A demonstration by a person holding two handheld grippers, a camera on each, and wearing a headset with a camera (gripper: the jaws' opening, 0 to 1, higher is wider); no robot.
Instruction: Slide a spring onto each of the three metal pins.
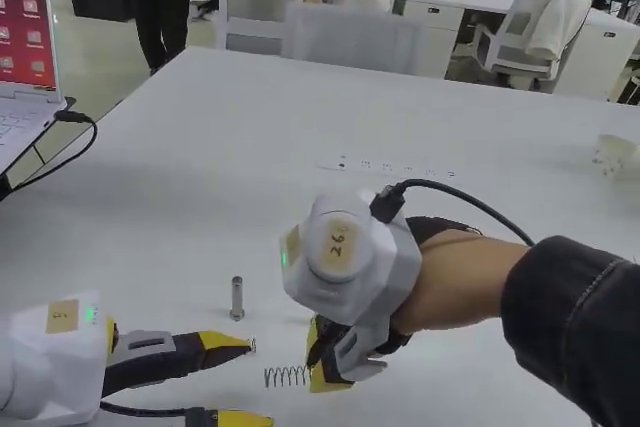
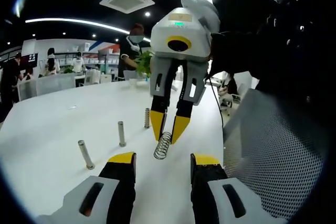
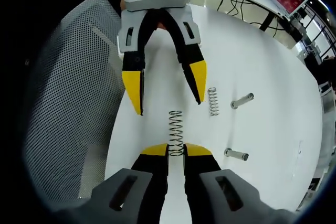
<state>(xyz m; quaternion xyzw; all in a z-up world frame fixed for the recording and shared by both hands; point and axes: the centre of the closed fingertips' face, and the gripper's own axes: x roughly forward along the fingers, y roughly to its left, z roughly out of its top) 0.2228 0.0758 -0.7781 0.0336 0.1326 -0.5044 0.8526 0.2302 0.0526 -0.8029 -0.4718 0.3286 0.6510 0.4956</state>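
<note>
Here the right gripper (image 3: 176, 151) is clamped on one end of the spring (image 3: 176, 124), so the free coils poke forward, probably ready to thread over a pin. At twelve o'clock in that view the left gripper (image 2: 165, 160) waits with its jaws spread wide, gripping nothing. In the head view a bare metal pin (image 1: 237, 297) stands upright on the white table (image 1: 300, 127), at ten o'clock from the spring. The round label (image 1: 338, 243) on the right gripper reads "26". The sticker (image 1: 62, 315) on the left gripper is too small to read.

white table (image 1: 300, 117), mesh chair (image 3: 68, 103), ceiling strip lights (image 2: 79, 22), open laptop (image 1: 25, 37)
</note>
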